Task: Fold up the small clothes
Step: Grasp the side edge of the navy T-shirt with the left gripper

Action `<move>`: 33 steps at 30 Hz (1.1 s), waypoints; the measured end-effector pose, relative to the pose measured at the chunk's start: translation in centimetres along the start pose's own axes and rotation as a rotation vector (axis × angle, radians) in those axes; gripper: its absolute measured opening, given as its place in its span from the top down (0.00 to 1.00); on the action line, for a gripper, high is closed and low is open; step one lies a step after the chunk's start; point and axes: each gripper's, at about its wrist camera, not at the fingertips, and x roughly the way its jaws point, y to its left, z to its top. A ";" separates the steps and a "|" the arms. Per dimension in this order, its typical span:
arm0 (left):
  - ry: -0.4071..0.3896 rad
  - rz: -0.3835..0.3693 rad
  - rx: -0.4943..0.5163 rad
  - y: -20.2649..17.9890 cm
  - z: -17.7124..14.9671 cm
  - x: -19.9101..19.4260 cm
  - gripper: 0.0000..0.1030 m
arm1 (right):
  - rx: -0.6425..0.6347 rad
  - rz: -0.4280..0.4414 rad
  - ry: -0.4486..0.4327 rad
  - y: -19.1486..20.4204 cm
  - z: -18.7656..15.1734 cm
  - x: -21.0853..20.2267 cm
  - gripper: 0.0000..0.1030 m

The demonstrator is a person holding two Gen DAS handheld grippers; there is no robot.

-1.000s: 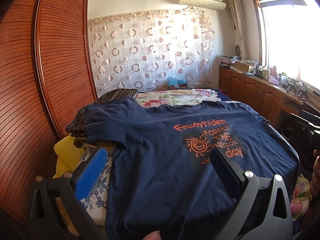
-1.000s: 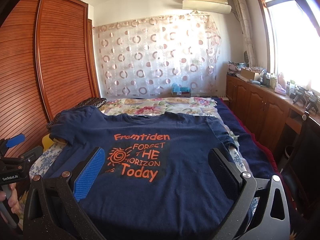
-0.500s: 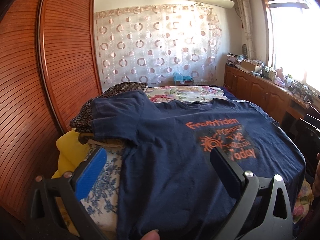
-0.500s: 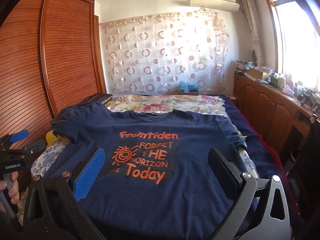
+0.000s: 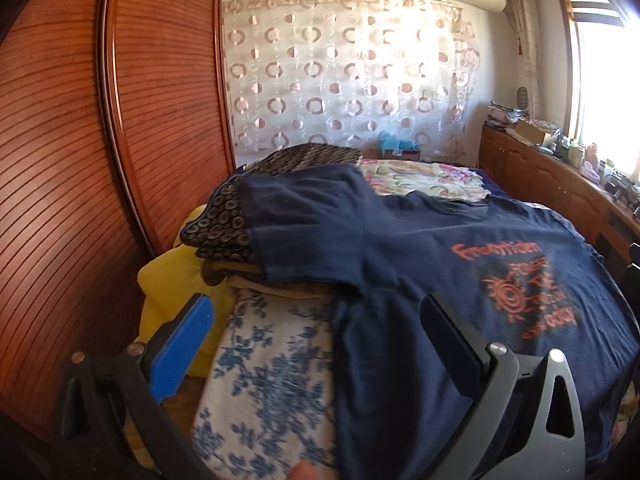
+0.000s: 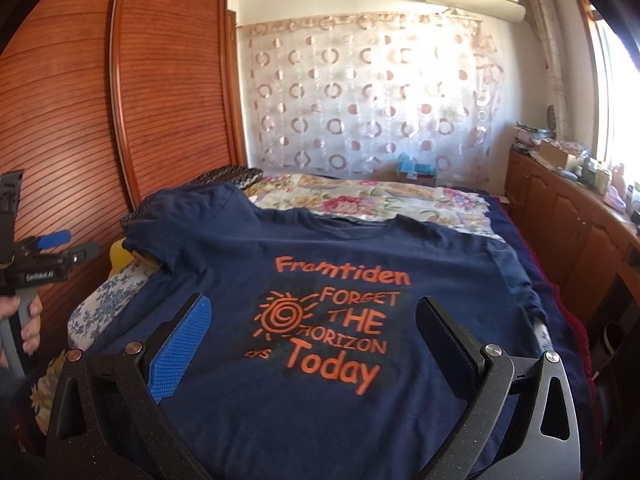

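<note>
A navy T-shirt point(image 6: 320, 264) with orange print lies spread flat, front up, on the bed; it also shows in the left wrist view point(image 5: 420, 264). Its left sleeve point(image 5: 304, 236) rests on a dark patterned cushion. My left gripper point(image 5: 316, 320) is open and empty, hovering over the shirt's left edge below the sleeve. It also shows in the right wrist view point(image 6: 48, 256) at the far left, held by a hand. My right gripper point(image 6: 312, 320) is open and empty above the shirt's lower middle.
A wooden slatted wardrobe point(image 5: 100, 160) stands close on the left. A yellow pillow point(image 5: 176, 280) and blue-floral cloth point(image 5: 268, 368) lie under the shirt's left side. A floral bedspread point(image 6: 360, 196) is beyond the collar. Wooden cabinets point(image 6: 580, 232) run along the right.
My left gripper has swung left, from over the shirt's middle to its left edge by the sleeve. My right gripper has shifted slightly left over the print. Both stay open.
</note>
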 end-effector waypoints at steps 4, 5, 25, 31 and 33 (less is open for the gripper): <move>0.041 -0.011 -0.011 1.5 0.1 2.4 0.00 | -0.009 0.030 0.031 0.5 -0.1 2.0 0.00; 0.053 -0.020 -0.018 1.9 0.1 3.0 0.00 | -0.016 0.039 0.045 0.6 -0.2 2.7 0.00; 0.143 -0.114 -0.169 5.6 1.6 11.1 0.38 | -0.002 0.090 0.135 0.1 -0.8 6.0 0.02; 0.182 -0.141 -0.170 5.9 1.0 12.1 0.57 | -0.005 0.093 0.135 0.1 -0.9 5.9 0.02; 0.190 -0.151 -0.171 6.0 1.0 12.2 0.65 | -0.005 0.094 0.137 0.1 -0.9 5.9 0.02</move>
